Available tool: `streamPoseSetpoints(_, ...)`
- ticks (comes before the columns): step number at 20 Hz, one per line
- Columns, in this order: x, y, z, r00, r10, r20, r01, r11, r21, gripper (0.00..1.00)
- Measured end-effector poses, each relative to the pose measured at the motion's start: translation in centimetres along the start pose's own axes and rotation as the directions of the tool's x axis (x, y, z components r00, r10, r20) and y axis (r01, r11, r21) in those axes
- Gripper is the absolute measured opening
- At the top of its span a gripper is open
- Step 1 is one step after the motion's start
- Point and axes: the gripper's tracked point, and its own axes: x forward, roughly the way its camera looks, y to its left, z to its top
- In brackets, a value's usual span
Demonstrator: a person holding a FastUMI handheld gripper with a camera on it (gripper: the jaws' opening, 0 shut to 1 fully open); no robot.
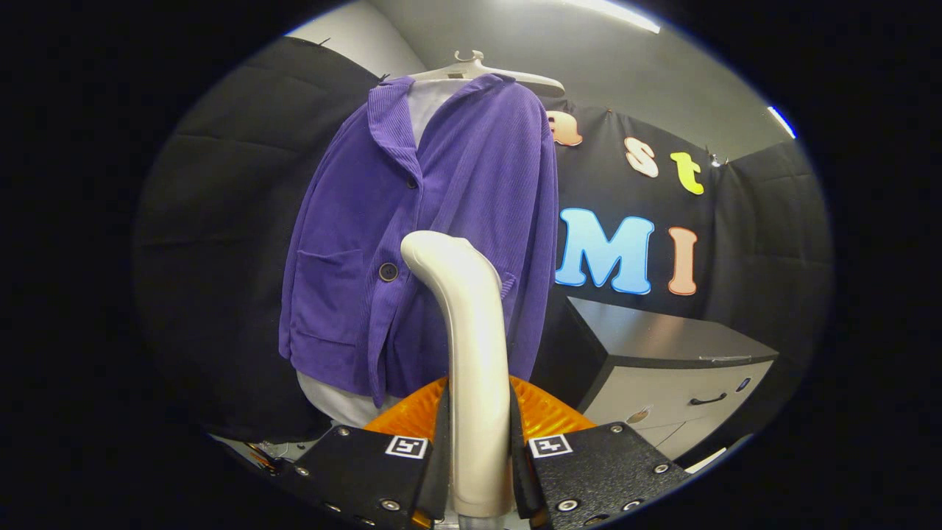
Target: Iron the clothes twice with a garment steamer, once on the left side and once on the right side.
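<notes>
Gripper (pixel 477 471), lower centre of the frame: both fingers pressed against the cream handle of the garment steamer (pixel 471 353), which rises between them and curves toward the clothing. An orange ribbed part (pixel 544 416) of the steamer shows just behind the fingers. Purple corduroy jacket (pixel 427 243), centre to upper centre, hangs over a white garment (pixel 434 99) on a pale hanger (pixel 486 70). Grey cabinet (pixel 662 361), lower right, drawers closed; contents cannot be told.
</notes>
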Motion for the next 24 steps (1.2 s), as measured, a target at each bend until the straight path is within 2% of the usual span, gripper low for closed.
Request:
streamPoseSetpoints(9, -0.8, 0.9, -6.8, 0.994, 0.006, -0.109, -0.004, 1.0, 0.02, 0.35)
streamPoseSetpoints(24, -3.2, 1.9, -13.0, 0.967, 0.046, -0.249, -0.031, 0.998, 0.063, 0.36)
